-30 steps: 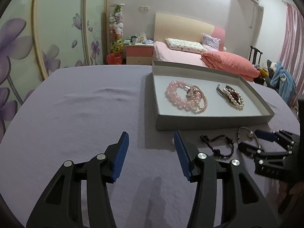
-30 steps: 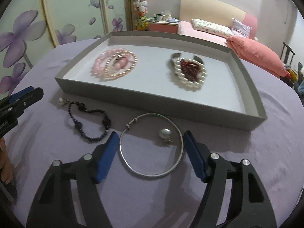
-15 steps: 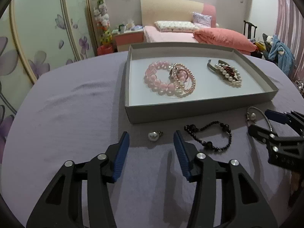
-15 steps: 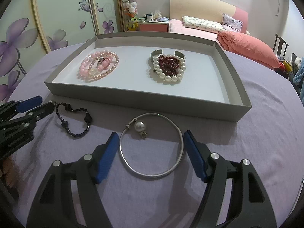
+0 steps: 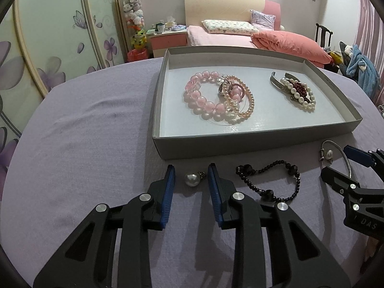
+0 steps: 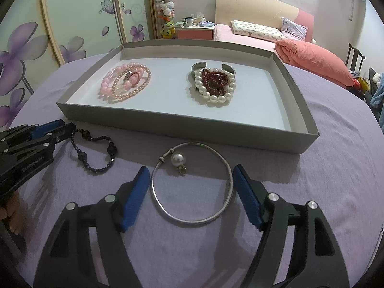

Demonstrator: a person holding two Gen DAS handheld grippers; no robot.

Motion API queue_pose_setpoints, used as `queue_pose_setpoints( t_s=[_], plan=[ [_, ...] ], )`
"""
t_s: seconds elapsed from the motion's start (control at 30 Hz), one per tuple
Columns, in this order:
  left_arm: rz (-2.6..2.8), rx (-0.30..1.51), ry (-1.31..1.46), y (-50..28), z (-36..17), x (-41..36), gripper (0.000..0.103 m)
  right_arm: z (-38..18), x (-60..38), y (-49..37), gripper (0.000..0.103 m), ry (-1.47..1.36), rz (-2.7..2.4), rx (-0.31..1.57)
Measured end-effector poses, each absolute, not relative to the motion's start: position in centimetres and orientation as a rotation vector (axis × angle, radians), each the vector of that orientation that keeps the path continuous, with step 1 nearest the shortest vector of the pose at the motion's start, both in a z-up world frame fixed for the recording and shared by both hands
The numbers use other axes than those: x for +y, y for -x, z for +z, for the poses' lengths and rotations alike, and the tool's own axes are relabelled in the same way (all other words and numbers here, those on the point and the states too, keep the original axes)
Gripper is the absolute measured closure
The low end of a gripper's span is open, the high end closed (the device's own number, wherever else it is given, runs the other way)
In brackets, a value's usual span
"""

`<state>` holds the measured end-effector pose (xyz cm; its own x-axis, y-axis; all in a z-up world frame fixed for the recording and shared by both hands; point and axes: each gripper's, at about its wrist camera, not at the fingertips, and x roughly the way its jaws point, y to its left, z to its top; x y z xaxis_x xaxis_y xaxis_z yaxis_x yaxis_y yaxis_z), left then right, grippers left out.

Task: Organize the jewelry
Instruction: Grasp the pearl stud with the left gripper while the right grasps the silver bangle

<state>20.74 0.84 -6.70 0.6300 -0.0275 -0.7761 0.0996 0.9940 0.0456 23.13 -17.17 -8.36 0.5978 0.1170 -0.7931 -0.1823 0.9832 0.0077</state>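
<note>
Closing on the loose pearl pendant point(image 5: 192, 180) at the table's near edge, the left gripper point(image 5: 189, 180) should centre the pearl, its pads not yet touching it. The right gripper point(image 6: 190, 187) stands open around the silver bangle point(image 6: 192, 184). Both pieces belong in the grey tray point(image 5: 252, 141) beyond.

Dim indoor light, soft shadows, perhaps fisheye-warped edges.

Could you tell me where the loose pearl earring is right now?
In the left wrist view, the pearl earring lies on the purple cloth, just before the tray, between the closing left gripper jaws.
</note>
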Motion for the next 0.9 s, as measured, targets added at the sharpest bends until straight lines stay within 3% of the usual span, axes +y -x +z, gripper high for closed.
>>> queue_pose_setpoints(
  t_s=[0.3, 0.37, 0.4, 0.5, 0.9],
  plan=[
    [-0.072, 0.887, -0.096, -21.0, -6.7, 0.7, 0.073, -8.6, -16.2, -23.3, 0.024, 0.091, 0.180, 0.921],
    [-0.083, 0.886, -0.100, -21.1, -6.7, 0.5, 0.078, -8.5, -15.9, -23.3, 0.035, 0.092, 0.173, 0.913],
    [-0.088, 0.885, -0.106, -21.0, -6.7, 0.3, 0.084, -8.4, -15.9, -23.4, 0.035, 0.091, 0.174, 0.911],
    [-0.084, 0.880, -0.125, -20.9, -6.7, 0.0, 0.087, -8.3, -15.8, -23.4, 0.035, 0.091, 0.173, 0.909],
    [-0.105, 0.794, -0.074, -19.5, -5.5, 1.0, 0.088, -7.0, -16.5, -22.6, 0.036, 0.031, 0.175, 0.830]
  ],
)
